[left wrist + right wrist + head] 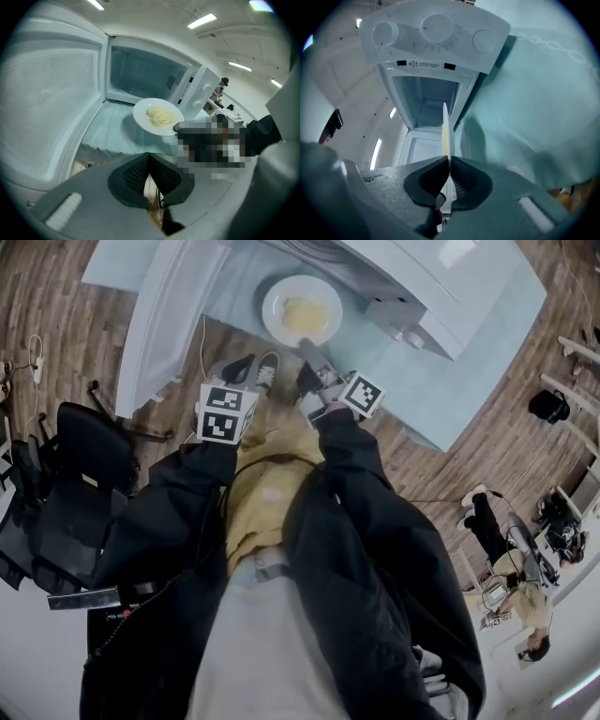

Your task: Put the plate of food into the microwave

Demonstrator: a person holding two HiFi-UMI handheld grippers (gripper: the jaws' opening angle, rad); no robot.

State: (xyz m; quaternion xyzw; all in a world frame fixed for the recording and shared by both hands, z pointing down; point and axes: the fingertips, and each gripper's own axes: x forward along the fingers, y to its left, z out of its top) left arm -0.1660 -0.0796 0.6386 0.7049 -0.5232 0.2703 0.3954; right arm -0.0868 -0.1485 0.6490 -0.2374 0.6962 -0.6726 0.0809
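Note:
A white plate (302, 310) of pale yellow noodles hangs over the light blue tablecloth (469, 343), in front of the white microwave (422, 277). The microwave's door (173, 306) stands wide open at the left. My right gripper (311, 351) is shut on the plate's near rim. In the right gripper view the plate (445, 129) shows edge-on between the pads, with the microwave's empty cavity (426, 101) behind it. My left gripper (253, 369) is shut and empty, just left of the plate. In its own view the plate (158, 116) sits before the open cavity (140, 75).
The control panel with dials (436, 30) is on the microwave's right side. The open door (47, 108) fills the left of the left gripper view. A black chair (75, 484) stands at the left on the wooden floor, and a person (525, 601) sits at the far right.

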